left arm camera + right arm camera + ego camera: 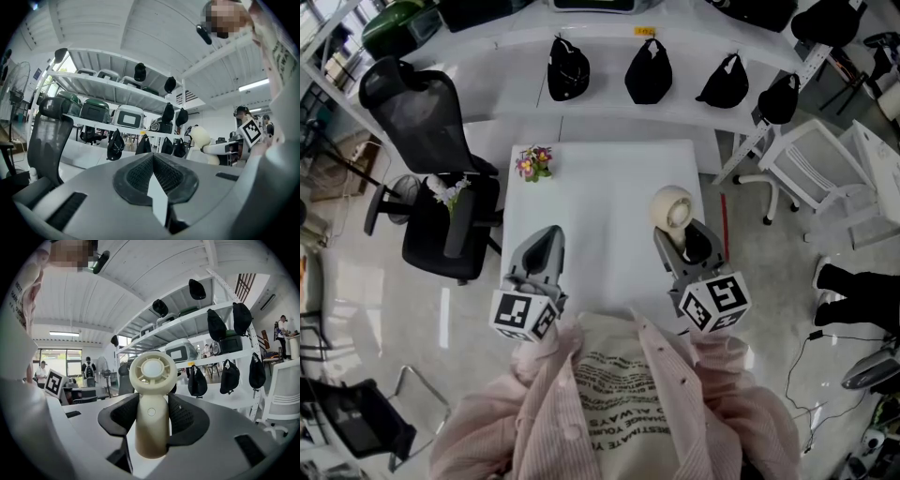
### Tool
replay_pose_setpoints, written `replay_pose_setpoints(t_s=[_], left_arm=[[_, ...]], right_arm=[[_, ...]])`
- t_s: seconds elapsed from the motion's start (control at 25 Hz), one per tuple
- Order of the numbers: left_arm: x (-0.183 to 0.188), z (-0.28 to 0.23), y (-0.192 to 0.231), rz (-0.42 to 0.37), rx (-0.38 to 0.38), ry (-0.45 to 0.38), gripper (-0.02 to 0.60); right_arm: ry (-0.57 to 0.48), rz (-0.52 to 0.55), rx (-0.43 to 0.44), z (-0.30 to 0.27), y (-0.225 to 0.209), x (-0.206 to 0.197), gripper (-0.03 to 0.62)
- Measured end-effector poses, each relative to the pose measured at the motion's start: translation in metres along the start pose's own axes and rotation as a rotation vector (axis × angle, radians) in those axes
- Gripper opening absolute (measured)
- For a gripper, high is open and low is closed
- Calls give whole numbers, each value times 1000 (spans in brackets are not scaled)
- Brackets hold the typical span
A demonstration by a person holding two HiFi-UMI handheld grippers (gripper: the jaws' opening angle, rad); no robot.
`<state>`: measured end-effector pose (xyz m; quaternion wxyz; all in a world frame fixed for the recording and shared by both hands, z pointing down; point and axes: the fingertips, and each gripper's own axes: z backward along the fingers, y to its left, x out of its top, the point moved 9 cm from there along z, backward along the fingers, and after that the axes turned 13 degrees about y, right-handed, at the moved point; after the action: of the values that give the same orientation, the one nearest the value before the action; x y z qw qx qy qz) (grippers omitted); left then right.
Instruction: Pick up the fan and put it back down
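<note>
Fan [672, 208] in right tool [151, 401], near table [600, 178] edge

White table [609, 197], black chair [427, 131] left, white shelving [600, 112] behind.

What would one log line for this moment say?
right gripper: jaws shut on fan | fan: held by handle, over table | left gripper: jaws shut, empty

The right hand-held gripper [684, 239] hides the fan [672, 207] handle in the head view.
</note>
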<state>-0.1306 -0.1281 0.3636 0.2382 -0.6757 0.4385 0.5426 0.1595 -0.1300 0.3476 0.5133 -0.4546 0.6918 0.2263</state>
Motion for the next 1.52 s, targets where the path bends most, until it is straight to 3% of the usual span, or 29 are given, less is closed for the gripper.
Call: replay_pose_setpoints(t_s=[0.44,0.8,1.04,1.52], left_arm=[[-23,-8,-1,33,-10,82,2],[-65,-27,9,133,-2,192,2],[-100,-45,14,212,-2,284,0],[-163,-87,18,294,-42,452,0]], right_arm=[[103,44,43,-21,-5,-17,184],[232,15,98,-70,-14,-51,184],[327,-49,65,-103,-30,-90,184],[493,-169,-25,-148,-60,-163,184]])
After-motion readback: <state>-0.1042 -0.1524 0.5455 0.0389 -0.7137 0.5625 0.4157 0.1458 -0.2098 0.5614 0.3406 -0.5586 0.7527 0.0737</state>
